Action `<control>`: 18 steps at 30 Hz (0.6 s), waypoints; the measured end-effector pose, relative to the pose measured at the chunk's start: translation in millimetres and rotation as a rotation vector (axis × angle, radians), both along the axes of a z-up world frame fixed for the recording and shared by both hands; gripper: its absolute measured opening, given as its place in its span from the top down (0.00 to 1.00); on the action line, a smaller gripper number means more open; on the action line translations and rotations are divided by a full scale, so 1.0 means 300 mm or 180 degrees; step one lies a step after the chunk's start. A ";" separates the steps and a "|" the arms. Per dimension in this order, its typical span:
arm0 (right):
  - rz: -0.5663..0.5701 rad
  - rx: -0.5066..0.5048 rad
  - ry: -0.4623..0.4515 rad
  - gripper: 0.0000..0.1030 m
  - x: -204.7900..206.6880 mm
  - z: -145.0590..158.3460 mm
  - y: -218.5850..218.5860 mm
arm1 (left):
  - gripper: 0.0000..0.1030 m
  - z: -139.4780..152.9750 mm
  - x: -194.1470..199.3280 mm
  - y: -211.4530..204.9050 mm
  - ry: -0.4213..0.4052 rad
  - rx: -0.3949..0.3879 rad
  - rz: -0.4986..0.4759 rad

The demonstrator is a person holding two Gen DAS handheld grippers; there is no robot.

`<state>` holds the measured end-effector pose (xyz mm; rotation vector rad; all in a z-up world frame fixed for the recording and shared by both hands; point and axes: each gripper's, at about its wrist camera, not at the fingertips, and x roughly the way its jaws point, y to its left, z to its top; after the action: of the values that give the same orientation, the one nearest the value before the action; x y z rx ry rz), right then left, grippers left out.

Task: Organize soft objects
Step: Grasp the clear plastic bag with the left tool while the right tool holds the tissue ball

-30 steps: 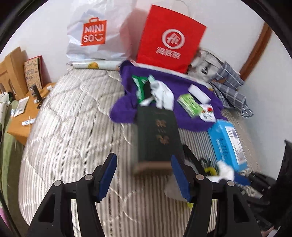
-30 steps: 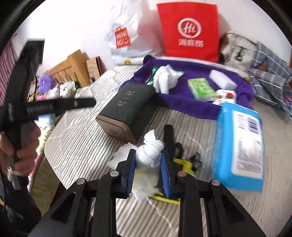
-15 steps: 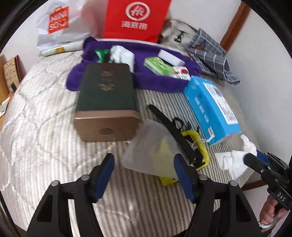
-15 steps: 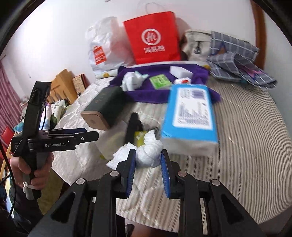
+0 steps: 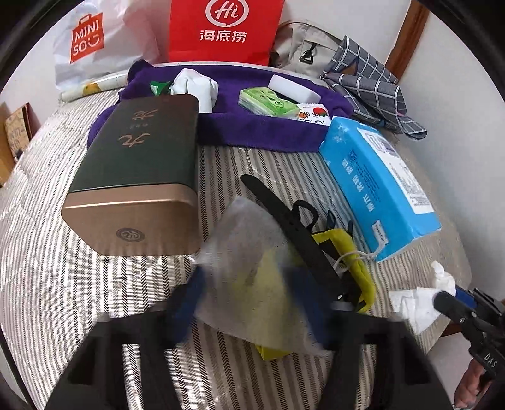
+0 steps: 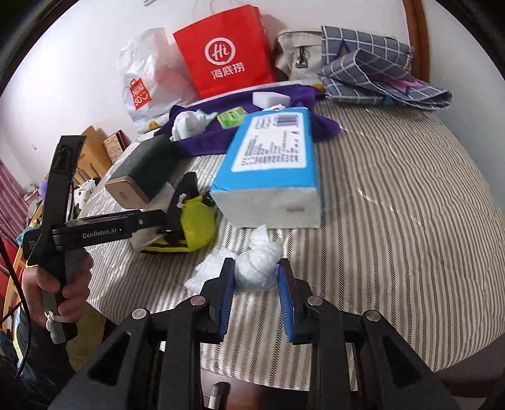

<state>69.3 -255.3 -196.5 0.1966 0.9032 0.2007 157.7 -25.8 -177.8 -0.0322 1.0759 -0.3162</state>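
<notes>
My right gripper (image 6: 256,276) is shut on a knotted white plastic wad (image 6: 258,269), held just above the striped bed near its front edge. The wad also shows at the right edge of the left wrist view (image 5: 419,302). My left gripper (image 5: 249,296) is blurred, its jaws standing on either side of a translucent white foam bag (image 5: 249,261) that lies over a yellow-green pouch (image 5: 347,252) with a black strap (image 5: 284,217). Whether the jaws are pinching the bag is unclear.
A dark green and gold box (image 5: 139,176), a blue tissue pack (image 5: 375,183) and a purple towel (image 5: 252,126) holding small packets lie on the bed. A red bag (image 5: 224,28), a white Miniso bag (image 5: 91,41) and a grey checked cloth (image 5: 369,82) stand at the back.
My left gripper has moved forward onto the foam bag, its jaws closing in around it. My right gripper has shifted slightly, still holding the white wad.
</notes>
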 end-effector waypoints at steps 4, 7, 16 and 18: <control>-0.0063 0.0020 0.0040 0.74 -0.001 -0.024 -0.018 | 0.78 0.027 -0.015 -0.010 -0.0147 0.0073 -0.0119; -0.0092 0.0019 0.0065 0.74 0.003 -0.039 -0.023 | 0.81 0.065 -0.040 0.002 -0.0227 0.0118 -0.0119; -0.0144 -0.0027 0.0171 0.74 0.016 -0.089 -0.027 | 0.90 0.092 -0.106 0.142 -0.0285 0.0199 0.0107; -0.0145 -0.0032 0.0194 0.74 0.019 -0.096 -0.024 | 0.90 0.080 -0.113 0.179 -0.0252 0.0244 0.0193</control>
<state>75.0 -262.6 -225.3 0.2145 0.9591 0.1486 123.9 27.8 -153.9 0.0162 1.0057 -0.2198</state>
